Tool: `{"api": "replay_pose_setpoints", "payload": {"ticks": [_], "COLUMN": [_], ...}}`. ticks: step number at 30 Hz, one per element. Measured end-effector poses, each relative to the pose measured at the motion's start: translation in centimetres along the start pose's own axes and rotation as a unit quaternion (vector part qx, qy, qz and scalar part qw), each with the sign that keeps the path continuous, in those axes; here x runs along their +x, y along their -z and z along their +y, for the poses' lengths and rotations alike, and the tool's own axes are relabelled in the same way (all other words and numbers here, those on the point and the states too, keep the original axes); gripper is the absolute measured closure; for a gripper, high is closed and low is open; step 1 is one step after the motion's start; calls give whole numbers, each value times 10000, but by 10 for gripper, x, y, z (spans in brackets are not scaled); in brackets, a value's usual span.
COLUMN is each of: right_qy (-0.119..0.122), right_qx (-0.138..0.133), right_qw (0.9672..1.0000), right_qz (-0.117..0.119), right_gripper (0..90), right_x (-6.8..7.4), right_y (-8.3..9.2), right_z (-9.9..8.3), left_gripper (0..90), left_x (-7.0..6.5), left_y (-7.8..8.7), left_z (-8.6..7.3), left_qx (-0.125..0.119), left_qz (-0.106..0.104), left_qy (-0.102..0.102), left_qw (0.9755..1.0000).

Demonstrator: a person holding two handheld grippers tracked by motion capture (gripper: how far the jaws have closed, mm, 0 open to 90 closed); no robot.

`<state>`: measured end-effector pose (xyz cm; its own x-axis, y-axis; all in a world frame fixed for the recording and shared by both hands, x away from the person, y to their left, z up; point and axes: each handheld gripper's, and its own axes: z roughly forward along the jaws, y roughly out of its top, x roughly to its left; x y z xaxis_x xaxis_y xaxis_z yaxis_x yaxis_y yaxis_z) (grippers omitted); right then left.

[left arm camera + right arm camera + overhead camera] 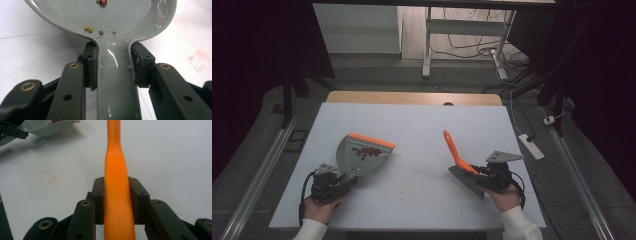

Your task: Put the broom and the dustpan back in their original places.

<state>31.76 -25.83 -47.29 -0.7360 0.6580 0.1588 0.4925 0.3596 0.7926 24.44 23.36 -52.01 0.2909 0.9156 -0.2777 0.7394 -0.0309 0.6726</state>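
Bare table (412, 190) btwn dustpan (362, 157) & brush (462, 172) — free passage

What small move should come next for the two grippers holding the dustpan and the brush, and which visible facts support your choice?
Probably carry the dustpan off to be emptied, keeping it level. The left gripper is clamped on its grey handle, and small red and yellowish beads already lie in the pan. The right gripper grips the brush by its orange handle, and the white table between them looks swept, so more brushing seems unneeded.

No legible text anywhere
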Motion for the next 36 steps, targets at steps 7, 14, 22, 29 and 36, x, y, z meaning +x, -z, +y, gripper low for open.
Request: {"api": "replay_pose_setpoints", "payload": {"ticks": [7, 14, 22, 29, 36], "right_qy": [-12, -145, -376, -463, -539], "right_qx": [-9, 4, 267, 263, 313], "right_qw": [10000, 9999, 9986, 9978, 9965], "right_qz": [-25, -9, -250, -406, -554], "right_gripper": [701, 701, 702, 694, 673], "right_x": [3, 5, -6, -15, -24], "right_y": [-1, 0, -6, -5, -6], "right_z": [0, -3, -9, -10, -13], "left_gripper": [608, 608, 608, 607, 606], "left_x": [5, 10, 11, 14, 13], "left_y": [-1, -7, -11, -14, -17], "left_z": [0, 0, 0, 0, 0], "left_qx": [-82, -48, 21, 83, 156], "left_qz": [188, 351, 446, 474, 482], "left_qy": [174, 349, 336, 387, 355], "left_qw": [9996, 9988, 9984, 9981, 9981]}}
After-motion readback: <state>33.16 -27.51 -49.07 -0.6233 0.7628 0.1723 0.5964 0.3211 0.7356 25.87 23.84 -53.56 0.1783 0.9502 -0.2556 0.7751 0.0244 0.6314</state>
